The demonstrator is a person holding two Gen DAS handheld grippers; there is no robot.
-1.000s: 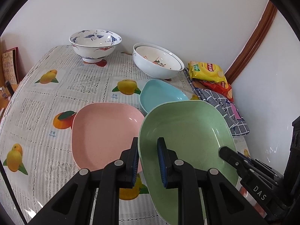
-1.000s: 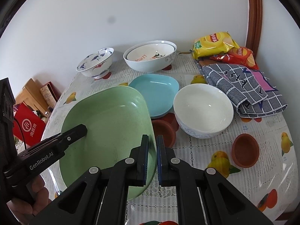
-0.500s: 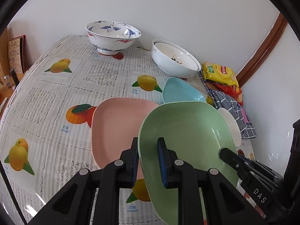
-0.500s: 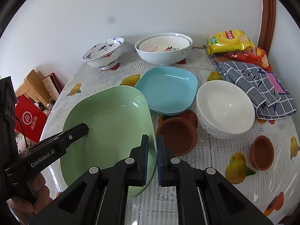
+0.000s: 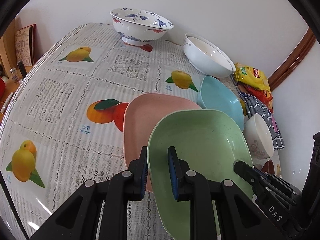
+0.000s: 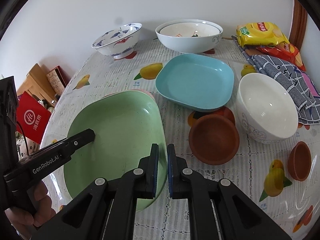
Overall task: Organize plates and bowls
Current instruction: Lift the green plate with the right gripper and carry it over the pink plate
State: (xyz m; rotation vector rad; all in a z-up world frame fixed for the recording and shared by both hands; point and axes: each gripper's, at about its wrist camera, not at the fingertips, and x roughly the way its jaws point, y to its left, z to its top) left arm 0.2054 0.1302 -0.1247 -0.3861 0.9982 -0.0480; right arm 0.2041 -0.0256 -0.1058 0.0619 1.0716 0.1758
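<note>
A green plate (image 5: 202, 152) (image 6: 118, 140) hangs between both grippers, partly over the pink plate (image 5: 158, 112), of which only a thin edge (image 6: 149, 93) shows in the right wrist view. My left gripper (image 5: 159, 172) is shut on the green plate's left rim; my right gripper (image 6: 162, 166) is shut on its right rim. The blue plate (image 6: 195, 82) (image 5: 222, 100) lies just beyond. A white bowl (image 6: 267, 108) (image 5: 260, 136), a large brown dish (image 6: 214, 139) and a small brown dish (image 6: 301, 161) sit to the right.
At the back stand a blue-patterned footed bowl (image 5: 140, 26) (image 6: 118, 39) and nested white bowls (image 5: 208, 57) (image 6: 189, 34). Snack bags (image 6: 262, 33) and a checked cloth (image 6: 284, 76) lie at the back right. A hand (image 6: 34, 208) holds the left gripper. Boxes (image 6: 32, 116) stand beyond the left table edge.
Both grippers have carried the green plate forward and down, so it now overlaps the pink plate. The grips are unchanged.
</note>
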